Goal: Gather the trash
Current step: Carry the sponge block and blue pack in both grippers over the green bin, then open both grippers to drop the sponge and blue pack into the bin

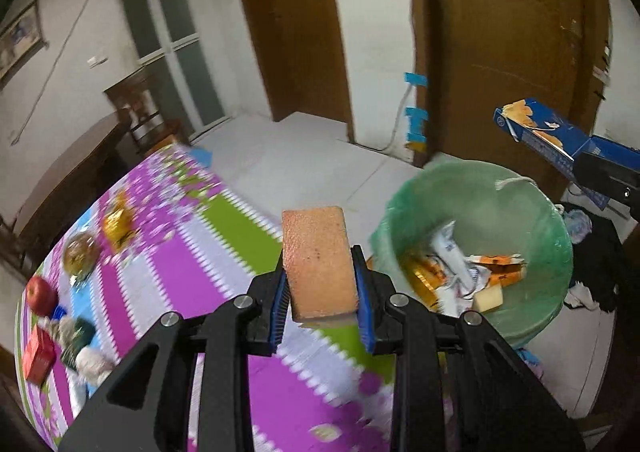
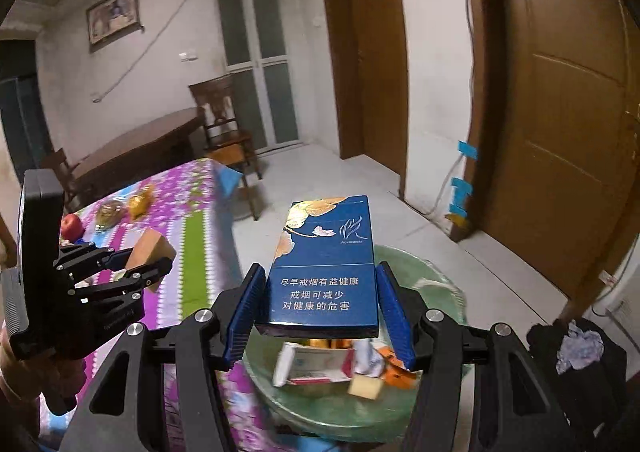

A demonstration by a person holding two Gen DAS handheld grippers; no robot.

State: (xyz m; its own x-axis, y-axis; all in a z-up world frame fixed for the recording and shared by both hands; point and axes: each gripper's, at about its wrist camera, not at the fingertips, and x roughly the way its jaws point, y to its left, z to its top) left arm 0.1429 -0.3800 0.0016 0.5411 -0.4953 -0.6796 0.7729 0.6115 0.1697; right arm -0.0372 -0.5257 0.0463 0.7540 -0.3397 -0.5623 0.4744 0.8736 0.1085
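Left wrist view. The left gripper (image 1: 321, 292) fills the lower centre of the frame, its 2 blue-padded jaws closed on an orange sponge block (image 1: 318, 264) that stands upright between them and rises above the fingertips. To the right of it, at centre right, sits a green-lined trash bin (image 1: 520, 211) on the pale floor; it holds wrappers, a small white carton and a yellow piece. At the upper right edge the right gripper (image 1: 608, 175) enters the frame carrying a blue cigarette box (image 1: 536, 131), which hangs above the far rim of the bin. The table with the purple, green and white patterned cloth (image 1: 224, 252) runs across the lower left; on it, at left, lie a red apple (image 1: 40, 296), a red box (image 1: 38, 360) and a gold wrapped item (image 1: 118, 226).

Right wrist view. The right gripper (image 2: 318, 304) occupies the lower centre, its 2 jaws clamped on the long sides of the blue cigarette box (image 2: 326, 268), printed face up. Directly beneath box and jaws lies the trash bin (image 2: 440, 292), its contents partly blurred. At middle left the left gripper (image 2: 146, 266) appears, held by a hand (image 2: 24, 372) at the lower left edge, with the sponge block (image 2: 150, 248) between its jaws, over the patterned cloth (image 2: 196, 252). The apple (image 2: 72, 226) rests further back on the table. A wooden chair (image 2: 224, 119) and brown doors (image 2: 560, 111) form the background.
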